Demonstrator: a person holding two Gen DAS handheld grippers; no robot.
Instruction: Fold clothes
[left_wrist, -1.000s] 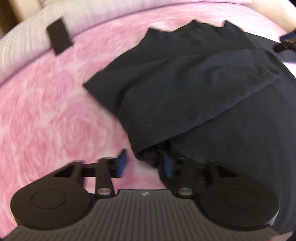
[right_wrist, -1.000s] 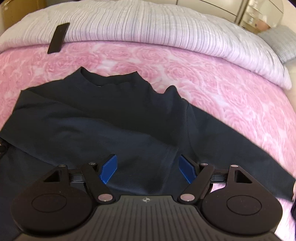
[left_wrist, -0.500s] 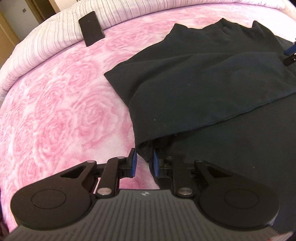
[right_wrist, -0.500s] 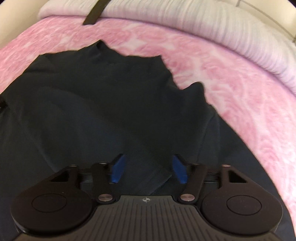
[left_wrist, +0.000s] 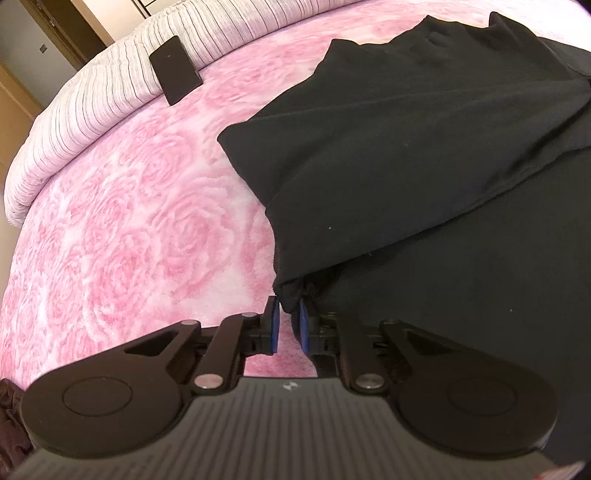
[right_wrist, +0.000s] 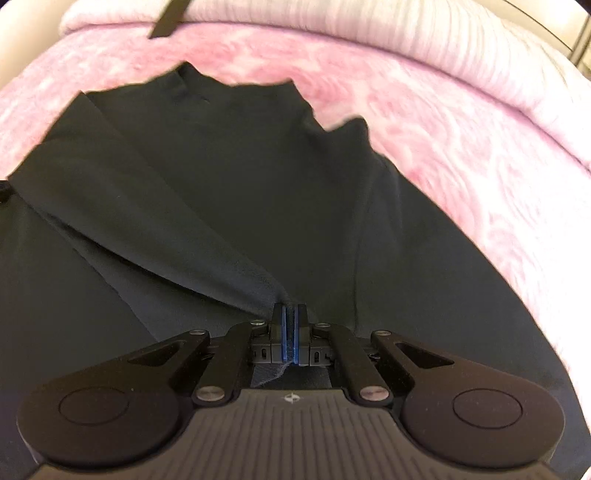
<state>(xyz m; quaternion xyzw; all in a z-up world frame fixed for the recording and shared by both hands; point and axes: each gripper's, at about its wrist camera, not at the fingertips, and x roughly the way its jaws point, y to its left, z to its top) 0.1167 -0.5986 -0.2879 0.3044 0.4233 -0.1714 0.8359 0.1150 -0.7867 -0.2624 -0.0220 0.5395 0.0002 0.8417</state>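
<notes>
Now my left hand-held gripper pinches the black top's folded edge, my right hand-held gripper its sleeve cuff; next, carry both toward twelve o'clock evenly.

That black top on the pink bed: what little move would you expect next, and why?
Probably a small lift of both tools together. The left tool pinches the black top at its folded side edge, and the right tool is clamped on the sleeve end, so both grips look ready to carry fabric over.
</notes>
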